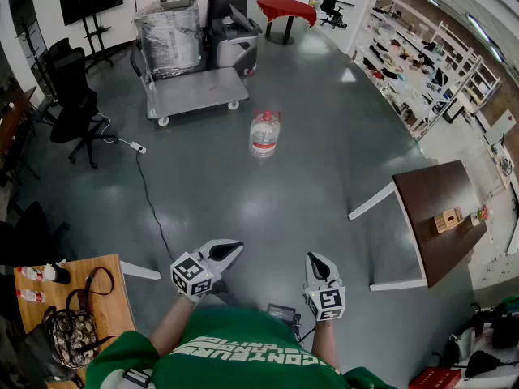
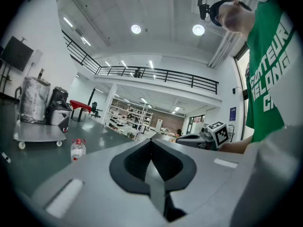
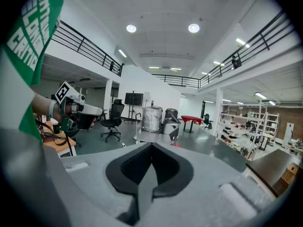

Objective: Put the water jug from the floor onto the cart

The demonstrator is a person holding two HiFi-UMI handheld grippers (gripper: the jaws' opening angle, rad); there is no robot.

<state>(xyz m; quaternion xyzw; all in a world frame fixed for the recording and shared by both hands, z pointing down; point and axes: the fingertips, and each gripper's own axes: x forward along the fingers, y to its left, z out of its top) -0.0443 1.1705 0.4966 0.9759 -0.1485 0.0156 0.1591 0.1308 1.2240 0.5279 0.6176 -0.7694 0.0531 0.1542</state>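
Well short of the cart (image 1: 199, 91), left gripper (image 1: 232, 250) and right gripper (image 1: 315, 261) are clenched on nothing — the water jug (image 1: 264, 133) stands upright on the floor (image 1: 243, 201) beside that cart.

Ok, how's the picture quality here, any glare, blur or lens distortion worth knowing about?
Head view: sharp, edges bent by the wide lens, pale glare on the glossy floor past the water jug. Left gripper view: dark round vignette, two ceiling lights blown out. Right gripper view: same vignette, railings bowed, background fairly crisp.
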